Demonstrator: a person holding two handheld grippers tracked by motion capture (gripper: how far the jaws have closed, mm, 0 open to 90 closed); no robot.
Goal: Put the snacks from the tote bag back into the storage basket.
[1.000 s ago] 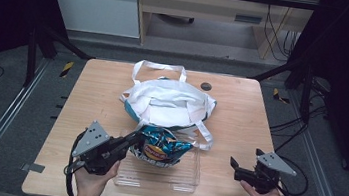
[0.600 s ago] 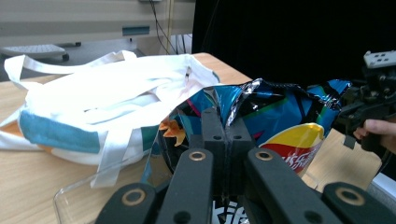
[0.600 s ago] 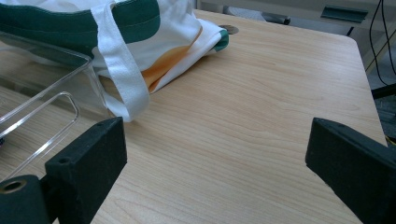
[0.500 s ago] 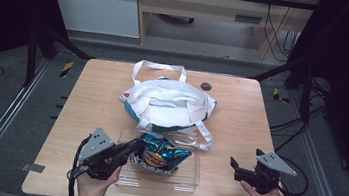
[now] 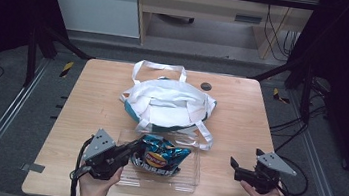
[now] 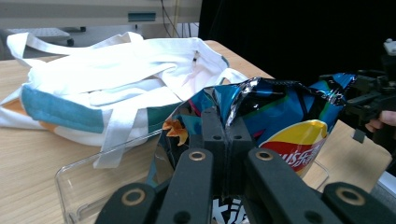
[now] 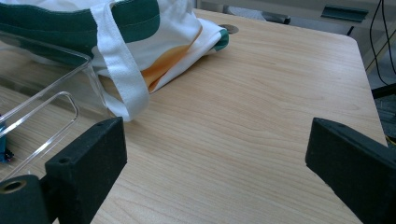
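Crinkly foil chip bag (image 5: 160, 156) — rigid clear tray (image 5: 192, 183) beneath.

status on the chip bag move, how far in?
Done: the left gripper is shut on the chip bag, pinching its edge. In hand: the bag sits over the clear tray, apparently inside it. Left: release. The right gripper is open and idle, away from the tote bag.

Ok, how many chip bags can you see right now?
1. The chip bag sits over the clear tray, pinched by the left gripper. More could be hidden inside the tote bag.
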